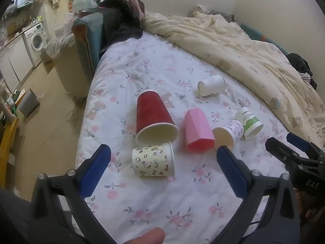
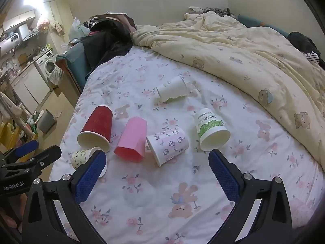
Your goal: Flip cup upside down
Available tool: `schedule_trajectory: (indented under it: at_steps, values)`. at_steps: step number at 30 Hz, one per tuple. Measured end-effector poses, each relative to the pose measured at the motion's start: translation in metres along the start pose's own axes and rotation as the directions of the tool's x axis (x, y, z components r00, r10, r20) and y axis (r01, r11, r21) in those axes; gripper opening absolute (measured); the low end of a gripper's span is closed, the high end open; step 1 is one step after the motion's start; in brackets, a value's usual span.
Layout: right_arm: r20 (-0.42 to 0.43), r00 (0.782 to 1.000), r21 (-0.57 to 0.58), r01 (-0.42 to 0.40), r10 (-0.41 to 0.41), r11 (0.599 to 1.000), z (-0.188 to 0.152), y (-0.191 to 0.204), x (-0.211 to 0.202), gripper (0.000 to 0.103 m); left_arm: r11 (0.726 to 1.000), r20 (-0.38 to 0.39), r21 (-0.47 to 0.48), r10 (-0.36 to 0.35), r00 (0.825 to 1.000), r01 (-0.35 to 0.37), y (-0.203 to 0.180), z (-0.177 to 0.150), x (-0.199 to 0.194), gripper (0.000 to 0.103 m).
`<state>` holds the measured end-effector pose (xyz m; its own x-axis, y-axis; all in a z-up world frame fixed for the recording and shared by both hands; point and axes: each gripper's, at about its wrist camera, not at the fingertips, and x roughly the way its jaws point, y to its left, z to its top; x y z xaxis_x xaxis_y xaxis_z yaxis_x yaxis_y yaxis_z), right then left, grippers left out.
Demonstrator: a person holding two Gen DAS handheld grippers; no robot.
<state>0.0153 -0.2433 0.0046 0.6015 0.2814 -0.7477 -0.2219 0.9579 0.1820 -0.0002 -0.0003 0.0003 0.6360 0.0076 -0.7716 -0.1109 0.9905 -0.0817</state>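
Left tongs (image 1: 163,163) wide open, empty, right tongs (image 2: 157,166) likewise

red cup (image 1: 153,116) | pink cup (image 1: 198,132) | cartoon-print cup (image 1: 153,161) | floral sheet (image 1: 162,203)

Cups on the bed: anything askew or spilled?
All six lie tipped on their sides on the floral sheet: red cup, pink cup, cartoon cup, kitty-print cup, green-label cup and white cup. No spill visible.

Six cups lie tipped on the bed (image 2: 154,213). Red cup (image 2: 97,125) at nine o'clock, pink cup (image 2: 132,138) beside it. Right gripper (image 2: 157,173) fingers (image 2: 90,178) spread wide, empty.
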Motion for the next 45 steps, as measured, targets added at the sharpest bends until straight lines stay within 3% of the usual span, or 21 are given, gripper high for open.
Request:
schedule_trajectory:
  at_steps: [45]
  values:
    - [-0.002,1.0,-0.006,0.027,-0.027,1.0,-0.0014,0.0004,0.002,0.103,1.0,-0.006,-0.017,-0.009,1.0,0.009,0.0035,-0.0007,0.0013,0.103]
